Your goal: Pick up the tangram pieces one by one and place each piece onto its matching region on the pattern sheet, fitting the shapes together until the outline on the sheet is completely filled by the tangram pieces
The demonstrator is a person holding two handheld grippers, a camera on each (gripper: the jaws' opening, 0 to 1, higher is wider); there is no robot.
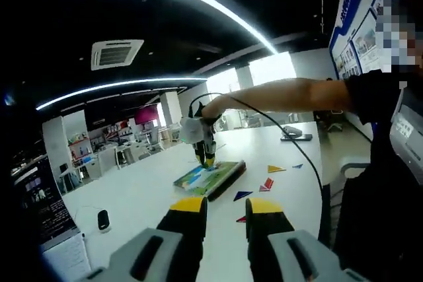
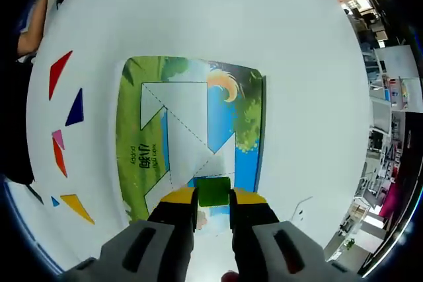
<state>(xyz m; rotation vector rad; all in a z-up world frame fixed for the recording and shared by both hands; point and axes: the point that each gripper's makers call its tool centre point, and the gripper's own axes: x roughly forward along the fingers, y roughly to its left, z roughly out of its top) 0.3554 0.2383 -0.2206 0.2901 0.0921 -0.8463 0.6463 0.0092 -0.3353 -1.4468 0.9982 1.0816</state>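
Tangram pieces (image 2: 61, 74), flat coloured triangles, lie scattered at the frame's left on my white tabletop (image 2: 317, 97), beside the glossy pattern sheet (image 2: 192, 130). My right hand-held gripper (image 2: 213, 197) pinches a green square piece (image 2: 213, 191) over the sheet's lower edge. My left hand-held gripper (image 1: 225, 206) hangs empty, jaws parted.

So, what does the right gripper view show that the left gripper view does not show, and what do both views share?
Right gripper view: the right gripper from behind, its fingers shut on a green square piece, and the white outline with dashed lines on the pattern sheet.

Left gripper view: the left gripper, open and holding nothing, the person's arm, and the room behind.

Both: the white table, the pattern sheet, and loose tangram pieces lying beside it.
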